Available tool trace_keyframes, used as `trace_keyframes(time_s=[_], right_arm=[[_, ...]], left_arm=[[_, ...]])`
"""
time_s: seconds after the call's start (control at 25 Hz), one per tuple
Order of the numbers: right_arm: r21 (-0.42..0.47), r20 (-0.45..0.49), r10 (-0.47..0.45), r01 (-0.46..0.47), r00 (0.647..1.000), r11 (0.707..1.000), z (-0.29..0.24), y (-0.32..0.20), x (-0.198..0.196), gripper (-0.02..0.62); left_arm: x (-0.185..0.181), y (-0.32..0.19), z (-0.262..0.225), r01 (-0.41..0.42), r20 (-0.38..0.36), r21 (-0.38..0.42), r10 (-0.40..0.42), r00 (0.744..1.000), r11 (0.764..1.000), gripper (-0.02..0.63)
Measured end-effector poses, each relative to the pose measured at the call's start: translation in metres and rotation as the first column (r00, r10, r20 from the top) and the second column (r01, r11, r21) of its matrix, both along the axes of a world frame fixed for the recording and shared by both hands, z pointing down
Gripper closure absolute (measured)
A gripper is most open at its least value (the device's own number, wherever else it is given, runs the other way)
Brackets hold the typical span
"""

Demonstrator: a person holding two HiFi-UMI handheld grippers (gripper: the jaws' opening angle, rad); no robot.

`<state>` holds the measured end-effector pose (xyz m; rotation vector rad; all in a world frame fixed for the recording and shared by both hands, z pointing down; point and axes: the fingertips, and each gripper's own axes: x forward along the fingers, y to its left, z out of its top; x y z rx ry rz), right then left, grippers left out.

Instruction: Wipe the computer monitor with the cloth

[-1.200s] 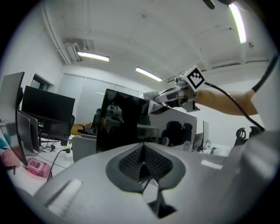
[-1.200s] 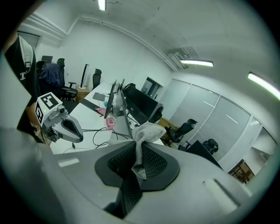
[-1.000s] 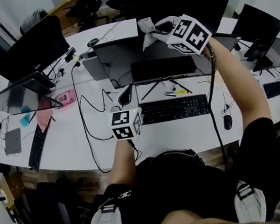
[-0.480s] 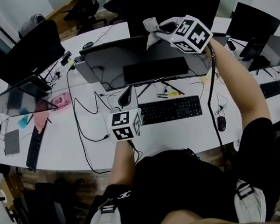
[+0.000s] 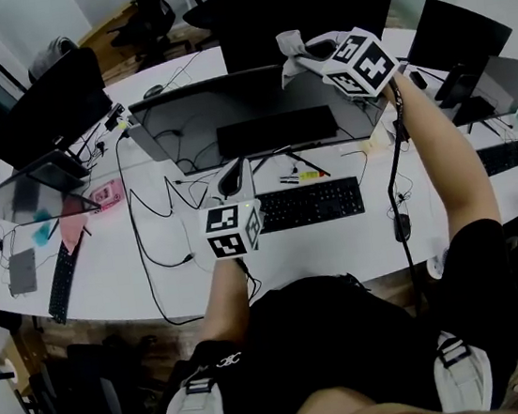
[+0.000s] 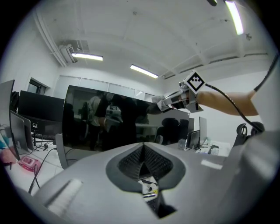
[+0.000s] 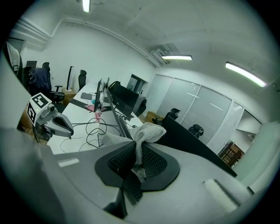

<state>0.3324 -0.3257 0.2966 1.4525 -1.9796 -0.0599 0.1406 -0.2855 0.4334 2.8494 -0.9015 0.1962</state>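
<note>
One long desk [image 5: 134, 265]: white and curved, carrying several screens, loose cables and a black keyboard [image 5: 311, 204] straight in front of the person.
Monitor to be wiped [image 5: 190, 116]: the wide dark one at the centre, upright, with its long axis running left to right across the person. In the left gripper view its glass [image 6: 87, 122] faces the camera and shows reflections.
Right gripper [image 5: 300, 54]: raised at arm's length to the monitor's top edge, toward the right end of it. Its jaws are clamped on the cloth [image 7: 146, 133].
Left gripper [image 5: 232, 178]: held low over the desk, just in front of the keyboard's left end and below the screen. Its jaws [image 6: 143, 164] are together with nothing between them.
Cloth [image 5: 289, 44]: pale, knitted, bunched. It sticks out past the right jaws at the top edge; whether it touches the glass I cannot tell.
Deciding relation: nearly all the screen lies below the cloth and to the person's left.
Likely stroke: downward, then along the long axis.
Nearer gripper: the right, by far; the left is well apart from the cloth.
</note>
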Motion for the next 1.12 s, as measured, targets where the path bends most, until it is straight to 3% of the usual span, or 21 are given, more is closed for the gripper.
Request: trace_keyframes(time_s=[0.4,0.72,1.12], right_arm=[[0.021,0.036,0.085,-0.086,0.996,0.996,0.001,0.035,0.062,0.563],[0.059,-0.003,0.121,-0.120,0.993,0.991,0.002,0.059,0.102,0.563],[0.090,0.022,0.163,-0.164,0.986,0.982,0.003,0.089,0.150,0.563]], left_arm=[[0.028,0.020,-0.001,-0.006,0.017,0.009,0.006,1.000,1.000,0.554],[0.053,0.040,0.001,-0.011,0.031,0.015,0.011,0.999,1.000,0.554],[0.071,0.059,0.005,0.023,0.019,0.016,-0.024,1.000,1.000,0.554]])
